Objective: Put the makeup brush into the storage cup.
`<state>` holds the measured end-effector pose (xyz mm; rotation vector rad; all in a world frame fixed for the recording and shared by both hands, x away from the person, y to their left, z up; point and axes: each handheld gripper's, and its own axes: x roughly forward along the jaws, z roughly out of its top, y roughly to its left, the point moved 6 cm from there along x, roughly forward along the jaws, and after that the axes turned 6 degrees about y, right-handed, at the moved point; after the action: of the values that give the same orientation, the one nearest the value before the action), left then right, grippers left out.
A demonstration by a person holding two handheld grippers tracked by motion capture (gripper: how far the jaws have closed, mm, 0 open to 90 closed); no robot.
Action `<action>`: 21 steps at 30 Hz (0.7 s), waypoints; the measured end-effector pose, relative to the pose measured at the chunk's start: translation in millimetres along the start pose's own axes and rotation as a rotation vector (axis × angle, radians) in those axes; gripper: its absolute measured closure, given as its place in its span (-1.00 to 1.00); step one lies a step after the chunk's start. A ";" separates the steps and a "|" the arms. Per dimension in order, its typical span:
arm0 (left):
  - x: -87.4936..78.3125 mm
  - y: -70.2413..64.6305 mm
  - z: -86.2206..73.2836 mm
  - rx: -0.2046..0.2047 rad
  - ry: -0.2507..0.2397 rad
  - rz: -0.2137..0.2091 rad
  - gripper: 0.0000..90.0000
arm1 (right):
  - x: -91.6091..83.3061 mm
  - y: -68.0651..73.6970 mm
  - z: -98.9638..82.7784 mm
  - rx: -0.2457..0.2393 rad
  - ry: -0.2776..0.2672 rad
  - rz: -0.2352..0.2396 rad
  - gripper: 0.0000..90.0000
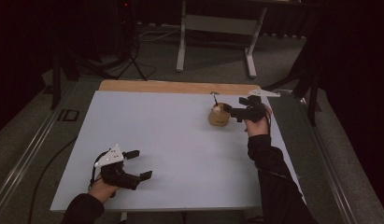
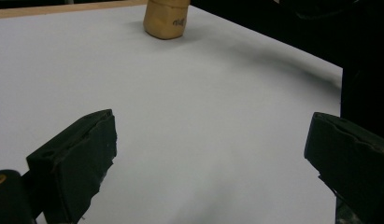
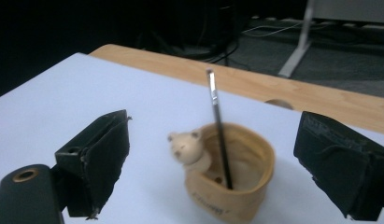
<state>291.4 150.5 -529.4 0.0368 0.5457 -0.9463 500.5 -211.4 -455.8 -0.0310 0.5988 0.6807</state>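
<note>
High view: one tan cup (image 1: 219, 115) sits far right on the white desk (image 1: 171, 140), one thin dark stick (image 1: 215, 99) poking out of it; the small pale figure on its rim is barely a speck here. Your right gripper (image 1: 236, 112) is just beside the cup, jaws spread apart, nothing between them; whether a jaw tip touches the cup I can't tell, too dark. Your left gripper (image 1: 139, 164) rests near the front left corner, jaws wide open, empty. Both sleeves are cut off by the bottom edge.

Left gripper view: two black jaws stand released over bare desk. The cup (image 2: 166, 18) is well apart up top, its rim cropped; dark writing on its side is unreadable. Your right sleeve is a black mass at the right edge.

Right gripper view: jaws released, flanking the cup (image 3: 236, 182) without touching it. One stick (image 3: 219, 126) stands slightly tilted inside. One bear-shaped figure (image 3: 186, 147) on the rim, blurred. Print low on the cup is cut off.
</note>
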 end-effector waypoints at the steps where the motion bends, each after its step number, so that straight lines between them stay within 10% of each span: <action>1: -0.1 0.0 0.2 0.001 0.001 0.001 -0.94 | -0.8 0.7 -0.5 0.002 0.002 0.005 -0.77; 21: 0.7 -2.9 1.5 0.022 -0.004 -0.030 -0.94 | -28.6 36.1 -17.7 -0.032 -0.019 0.142 -0.71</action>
<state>290.1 147.8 -527.9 0.0464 0.5338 -0.9817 452.1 -203.7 -449.5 -0.0122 0.5752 0.8272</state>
